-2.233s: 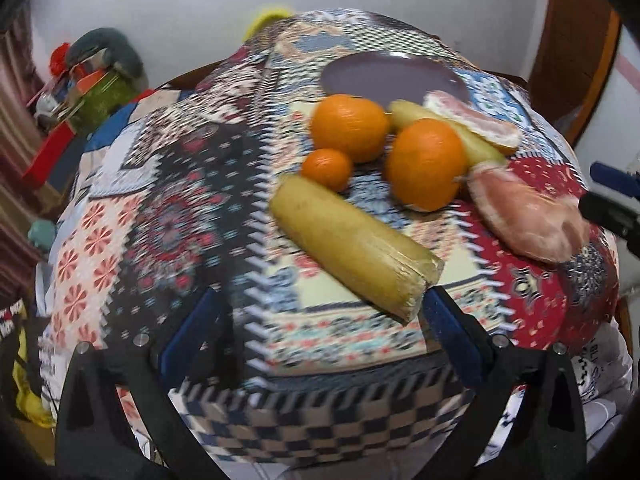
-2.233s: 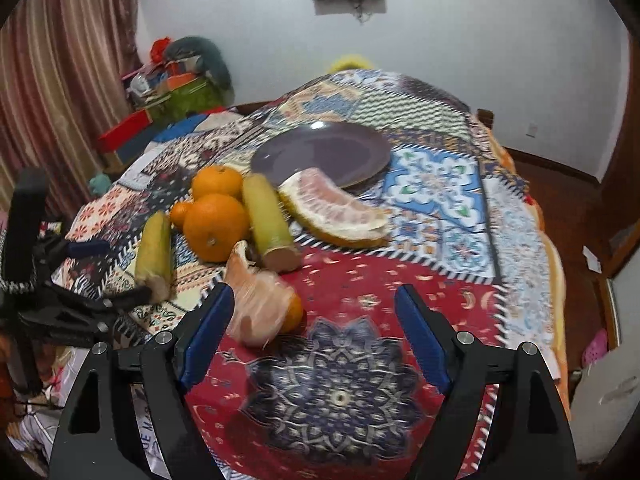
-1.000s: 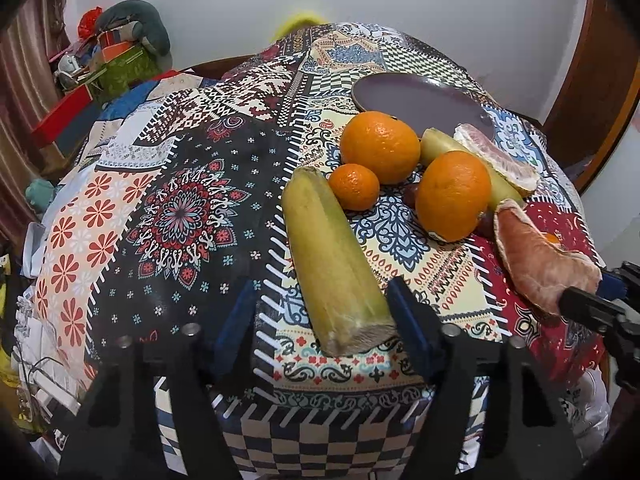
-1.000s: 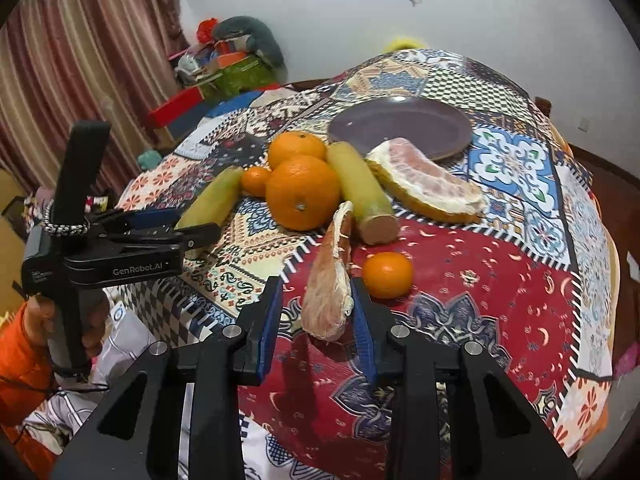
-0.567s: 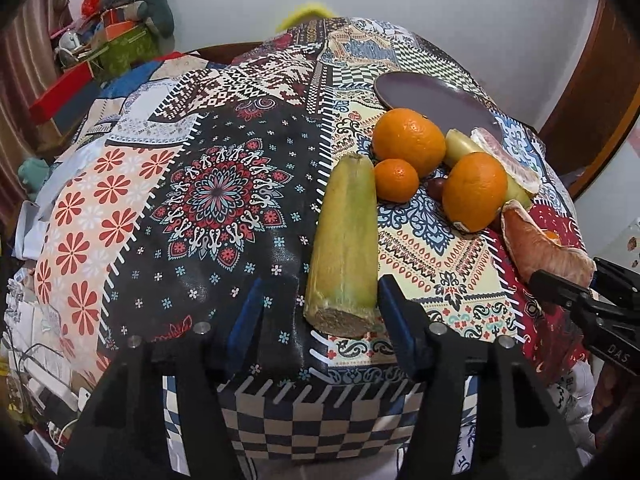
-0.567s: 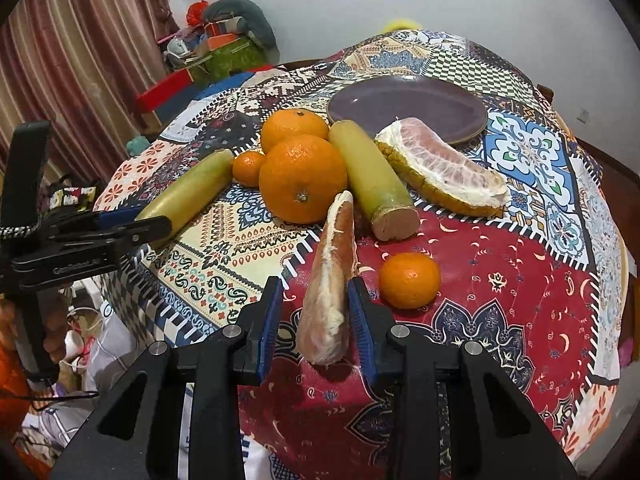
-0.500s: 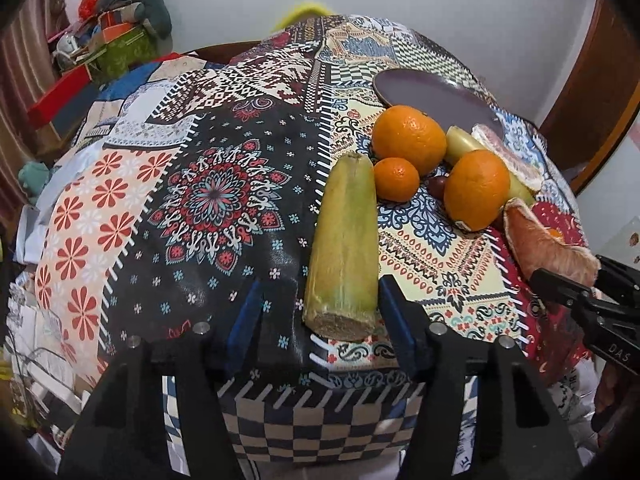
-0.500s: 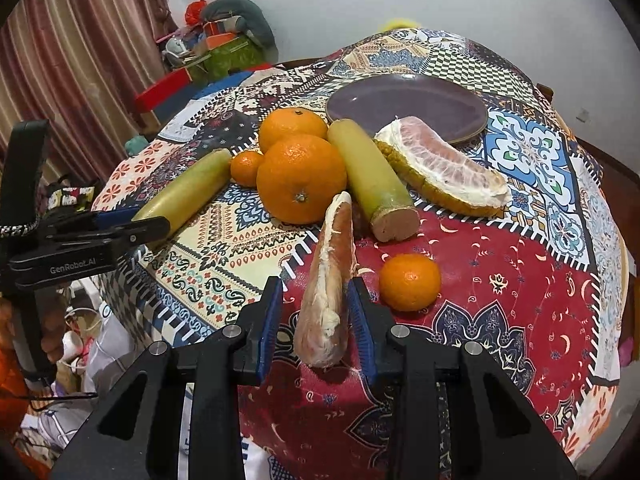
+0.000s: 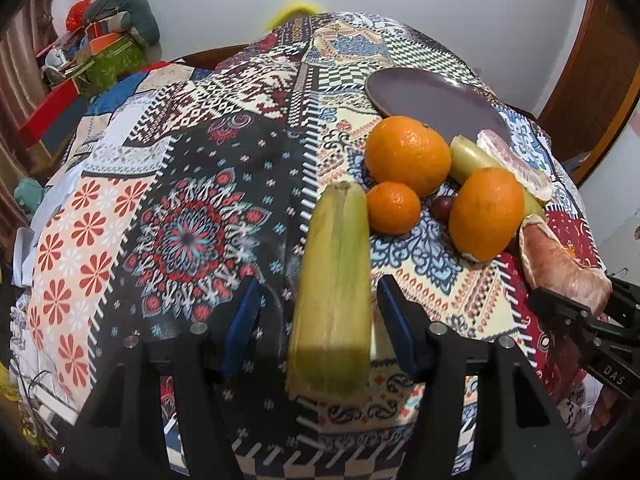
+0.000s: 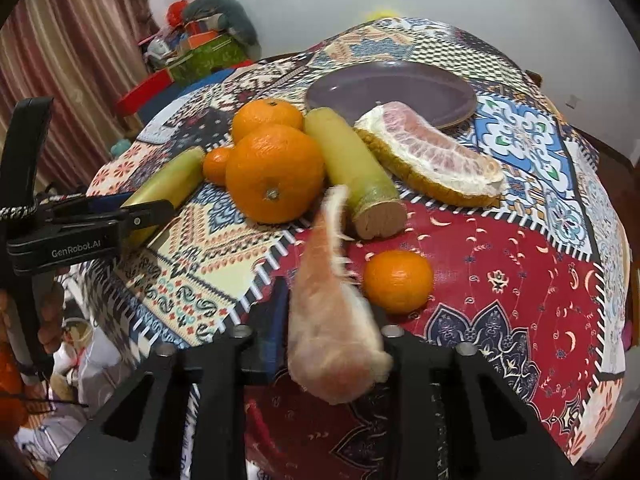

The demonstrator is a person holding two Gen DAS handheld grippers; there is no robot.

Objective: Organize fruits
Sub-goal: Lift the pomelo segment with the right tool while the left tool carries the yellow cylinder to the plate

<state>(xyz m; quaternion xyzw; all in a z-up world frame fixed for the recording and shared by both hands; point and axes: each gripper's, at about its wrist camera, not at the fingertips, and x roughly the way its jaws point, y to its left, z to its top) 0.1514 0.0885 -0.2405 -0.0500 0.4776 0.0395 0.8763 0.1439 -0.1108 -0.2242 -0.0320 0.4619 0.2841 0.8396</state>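
A yellow-green sugarcane piece lies on the patterned tablecloth between the fingers of my left gripper. That gripper is open, with cloth showing beside the left pad. My right gripper is closing its jaws on a peeled pink pomelo segment, and the pads press its sides. From the left wrist, that gripper and segment sit at the right edge. Two big oranges, two mandarins, a second cane piece and a pomelo wedge lie before a purple plate.
A small dark fruit sits between the oranges. The table's near edge drops off just under both grippers. Boxes and cloth bundles pile up at the back left by a striped curtain. A hand holds the left gripper.
The left gripper swung round until the cane lay straight between its fingers, and the fingers narrowed. The right gripper's fingers closed in on the pomelo segment, which now looms larger and blurred.
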